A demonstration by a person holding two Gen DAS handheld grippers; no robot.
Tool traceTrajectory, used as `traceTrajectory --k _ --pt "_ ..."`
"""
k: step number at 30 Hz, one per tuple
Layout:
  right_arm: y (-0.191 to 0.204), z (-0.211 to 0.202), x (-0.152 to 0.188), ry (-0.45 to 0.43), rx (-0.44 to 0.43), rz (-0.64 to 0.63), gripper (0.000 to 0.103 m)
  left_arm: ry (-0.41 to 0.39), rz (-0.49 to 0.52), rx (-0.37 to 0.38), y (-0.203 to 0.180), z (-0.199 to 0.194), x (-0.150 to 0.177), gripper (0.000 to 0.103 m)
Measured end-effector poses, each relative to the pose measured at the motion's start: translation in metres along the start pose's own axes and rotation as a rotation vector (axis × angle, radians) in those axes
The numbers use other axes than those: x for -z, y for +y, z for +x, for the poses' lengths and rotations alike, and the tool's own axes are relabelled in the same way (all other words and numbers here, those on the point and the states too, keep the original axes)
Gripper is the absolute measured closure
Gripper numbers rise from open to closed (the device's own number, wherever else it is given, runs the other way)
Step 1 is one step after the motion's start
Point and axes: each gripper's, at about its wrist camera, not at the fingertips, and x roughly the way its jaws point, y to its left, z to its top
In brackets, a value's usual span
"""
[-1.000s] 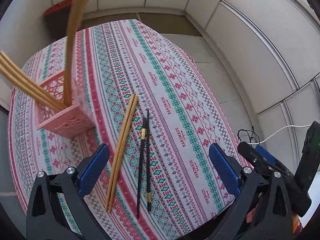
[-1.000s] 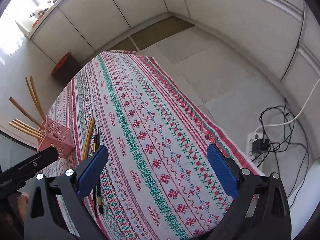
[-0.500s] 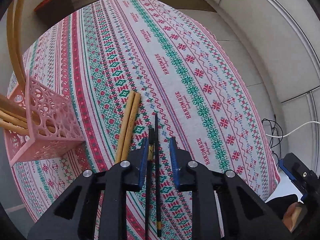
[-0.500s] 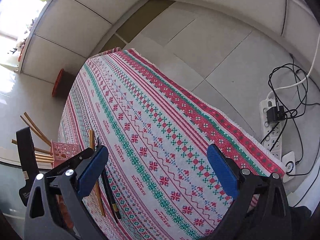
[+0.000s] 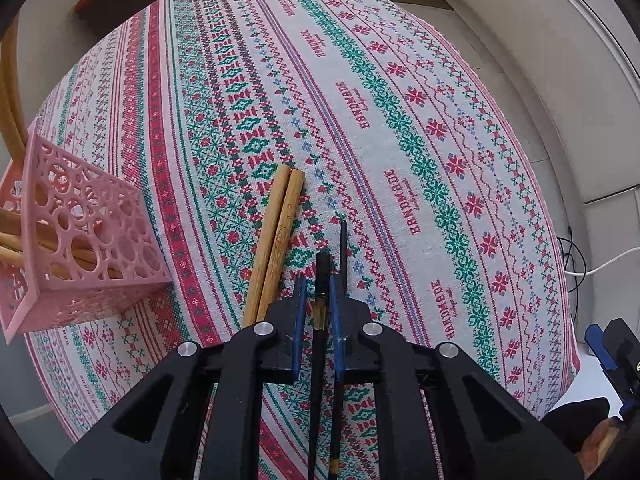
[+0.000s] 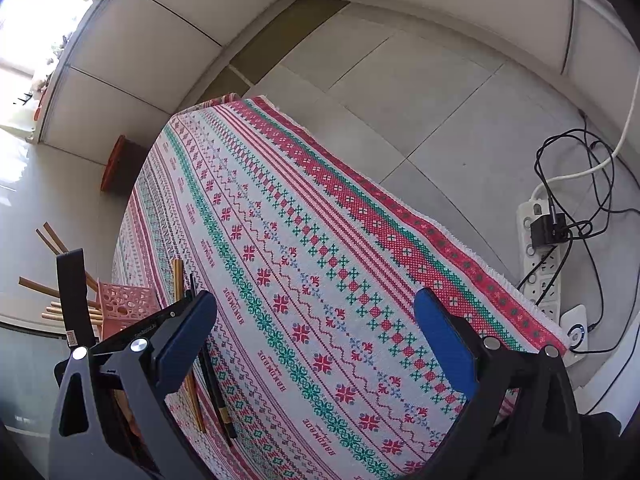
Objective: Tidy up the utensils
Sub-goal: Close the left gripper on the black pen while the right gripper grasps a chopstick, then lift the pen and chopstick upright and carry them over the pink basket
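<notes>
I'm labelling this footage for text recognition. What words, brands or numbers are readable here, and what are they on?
"HANDMADE": woven repeatedly in red along the stripes of the tablecloth.
Small light lettering on the black body of the left tongs, seen from the right wrist: too blurred to read.
Faint engraved mark on one bamboo chopstick: not legible.
No numbers readable.

From my feed the tablecloth (image 5: 400,128) is woven cloth with a coarse cross-stitch-looking pattern, matt. The wooden chopsticks (image 5: 276,240) look like smooth pale bamboo, and the black chopsticks (image 5: 322,276) are glossy, lacquered I'd guess. The pink basket (image 5: 92,240) is perforated plastic. My gripper frames look like matt black plastic with shiny metal screws and blue, rubbery-looking pads (image 6: 444,336).
</notes>
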Motion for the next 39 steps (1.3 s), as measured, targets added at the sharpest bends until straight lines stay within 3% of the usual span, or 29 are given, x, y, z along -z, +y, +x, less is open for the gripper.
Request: traceTrajectory --k 5,9,13,16,20,22,26,28,31,33,35,39 --pt "0.002 0.004 0.001 0.004 0.017 -0.014 0.007 -0.018 0.026 -0.003 0.0 0.012 -0.002 0.093" --pt "0.006 0.012 0.001 0.024 0.053 -0.021 0.007 -0.081 0.043 -0.007 0.003 0.005 0.01 0.097" --pt "0.03 0.026 0.002 0.064 0.071 -0.066 0.007 -0.162 0.053 0.021 0.011 -0.031 0.031 0.097" --pt "0.07 0.039 0.0 0.08 0.07 -0.152 0.007 -0.239 0.055 0.049 0.02 -0.069 0.056 0.097" --pt "0.119 0.069 0.005 0.162 0.077 -0.23 0.008 -0.36 0.026 0.09 0.035 -0.121 0.092 0.097" --pt "0.142 0.088 0.011 0.182 0.131 -0.286 0.013 -0.406 0.012 0.096 0.043 -0.139 0.103 0.097" --pt "0.165 0.124 0.021 0.226 0.24 -0.343 0.036 -0.457 -0.015 0.107 0.061 -0.161 0.124 0.097" --pt "0.17 0.13 0.023 0.194 0.283 -0.351 0.038 -0.469 -0.023 0.12 0.069 -0.167 0.133 0.097" --pt "0.184 0.135 0.027 0.165 0.315 -0.386 0.064 -0.487 -0.029 0.127 0.078 -0.176 0.141 0.097" --pt "0.193 0.14 0.031 0.15 0.342 -0.419 0.094 -0.504 -0.031 0.132 0.082 -0.183 0.145 0.097" --pt "0.196 0.141 0.034 0.135 0.344 -0.417 0.098 -0.519 -0.036 0.135 0.086 -0.188 0.148 0.097" --pt "0.183 0.12 0.033 0.096 0.225 -0.349 0.099 -0.54 -0.045 0.136 0.09 -0.198 0.154 0.097"
